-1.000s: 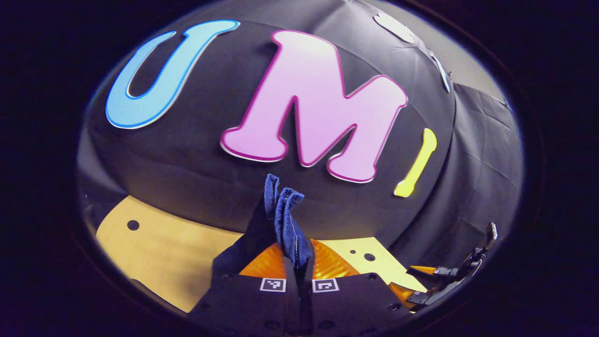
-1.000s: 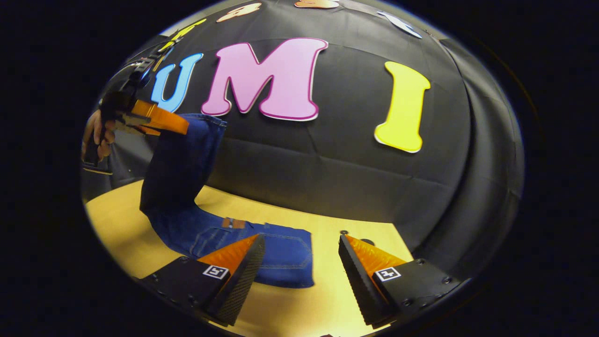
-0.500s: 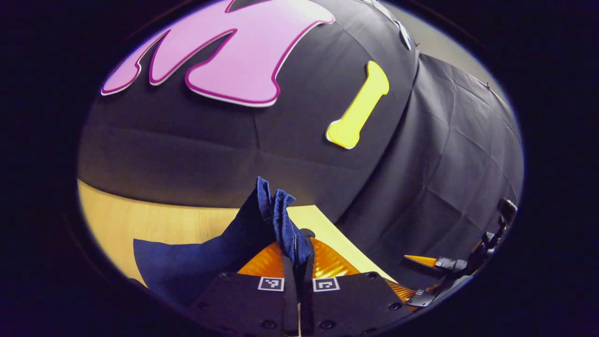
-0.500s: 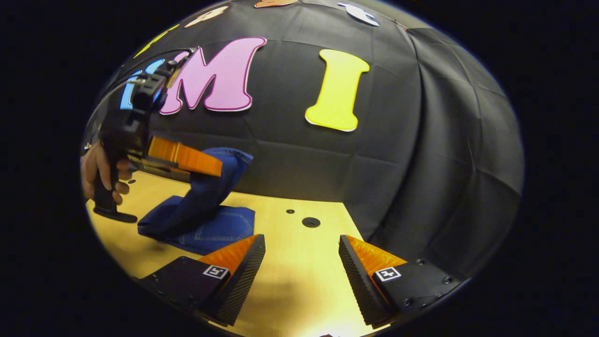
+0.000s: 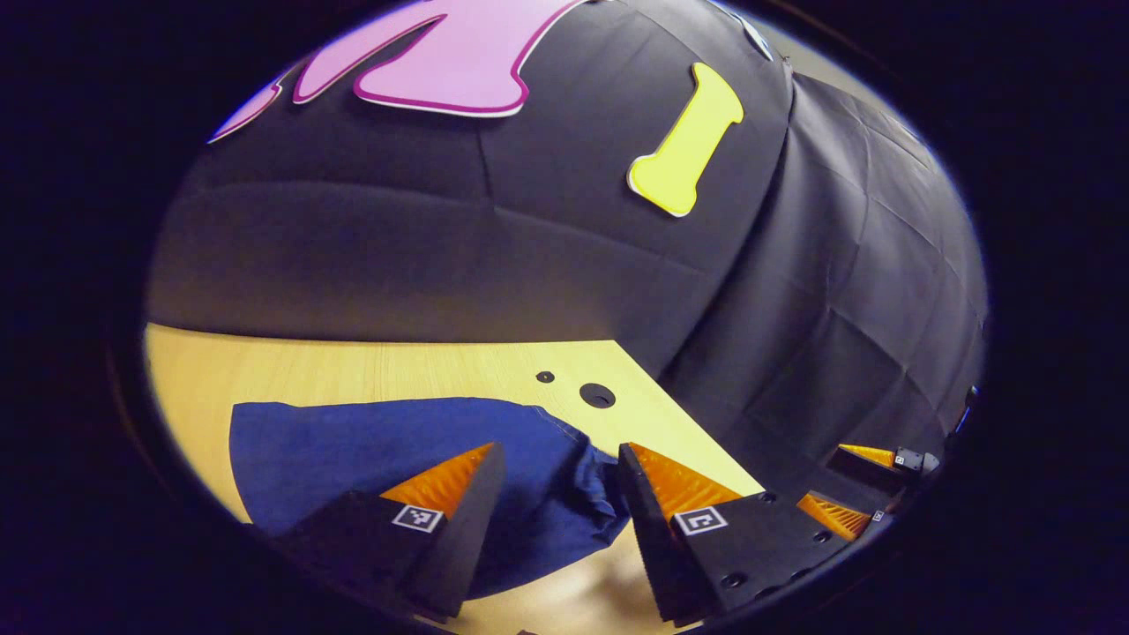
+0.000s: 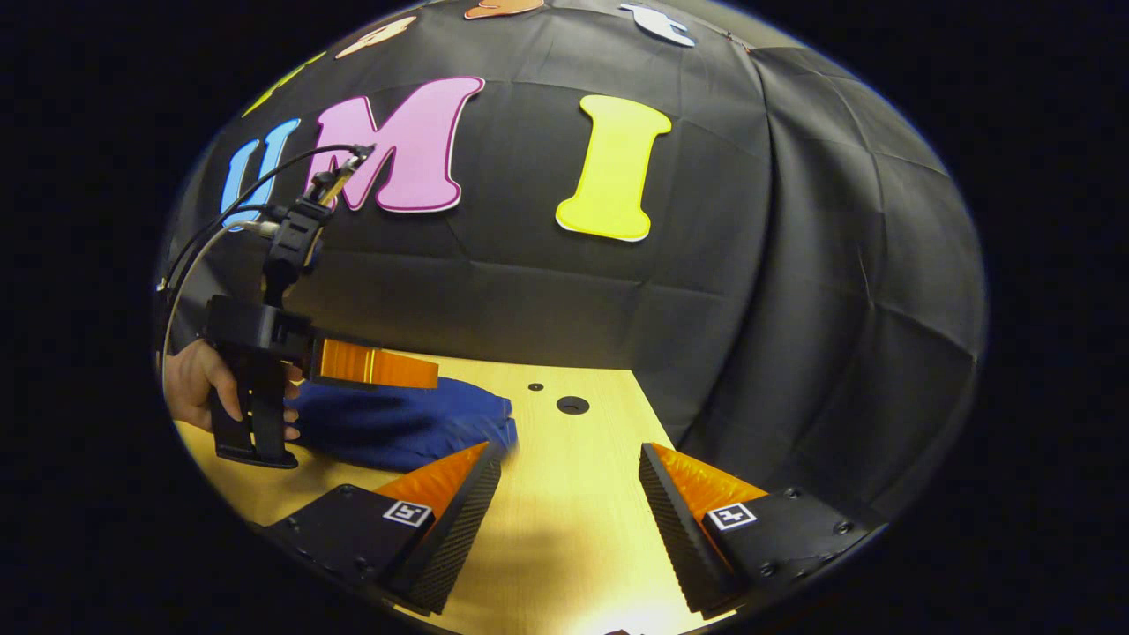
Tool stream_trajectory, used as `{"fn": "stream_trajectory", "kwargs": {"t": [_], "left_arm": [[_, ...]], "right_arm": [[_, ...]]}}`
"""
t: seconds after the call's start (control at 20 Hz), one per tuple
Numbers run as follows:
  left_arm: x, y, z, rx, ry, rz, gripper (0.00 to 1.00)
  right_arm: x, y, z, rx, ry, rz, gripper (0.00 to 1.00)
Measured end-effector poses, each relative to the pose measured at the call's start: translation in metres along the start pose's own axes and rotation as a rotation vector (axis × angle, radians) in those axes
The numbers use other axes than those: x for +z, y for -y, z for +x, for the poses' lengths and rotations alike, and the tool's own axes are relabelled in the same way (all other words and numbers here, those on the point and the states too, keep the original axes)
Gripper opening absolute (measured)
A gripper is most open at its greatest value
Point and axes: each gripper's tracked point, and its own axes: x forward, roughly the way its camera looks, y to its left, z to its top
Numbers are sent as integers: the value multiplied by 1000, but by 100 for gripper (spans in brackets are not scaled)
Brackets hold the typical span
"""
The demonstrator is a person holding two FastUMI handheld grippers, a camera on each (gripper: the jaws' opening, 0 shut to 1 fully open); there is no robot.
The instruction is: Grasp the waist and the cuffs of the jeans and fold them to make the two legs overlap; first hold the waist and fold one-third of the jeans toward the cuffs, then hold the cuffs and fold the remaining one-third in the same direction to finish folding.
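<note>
Released since half a second ago, the jeans (image 5: 379, 441) no longer stand pinched upright in the left claw (image 5: 560, 516); its jaws now gape wide with nothing between them, and the denim lies as a flat dark-blue bundle on the counter (image 5: 291, 370) in the lower left of the left gripper view. The cloth's loose edge bunches just beyond the fingertips, so the last fold looks freshly laid down and the claw is likely open simply to let go. In the right gripper view the right claw (image 6: 569, 507) is also spread wide and empty, at lower centre over bare counter, apart from the jeans at middle left. Count: one pair of jeans, two claws, one hand (image 6: 190, 388), two holes (image 6: 571, 405) in the counter.
</note>
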Motion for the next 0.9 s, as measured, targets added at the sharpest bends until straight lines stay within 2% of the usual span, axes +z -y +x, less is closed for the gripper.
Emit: {"fn": "stream_trajectory", "kwargs": {"t": [0.05, 0.1, 0.25, 0.5, 0.6, 0.75, 0.9], "left_arm": [[7, -8, -22, 13, 28, -10, 93], [15, -16, -42, 36, 59, -17, 97], [47, -45, -128, 122, 174, -9, 98], [103, -85, -293, 314, 391, 96, 97], [107, -87, -348, 341, 428, 112, 97], [110, -81, -420, 339, 501, 98, 96], [105, -81, -473, 379, 542, 118, 94]], "right_arm": [[8, -6, -8, 7, 9, 4, 96], [16, -12, -15, 12, 17, 10, 96], [46, -39, -41, 45, 56, 11, 96], [109, -87, -106, 78, 141, 36, 96], [134, -104, -134, 83, 187, 50, 96], [165, -138, -173, 122, 216, 103, 96], [191, -153, -215, 121, 279, 114, 96]]}}
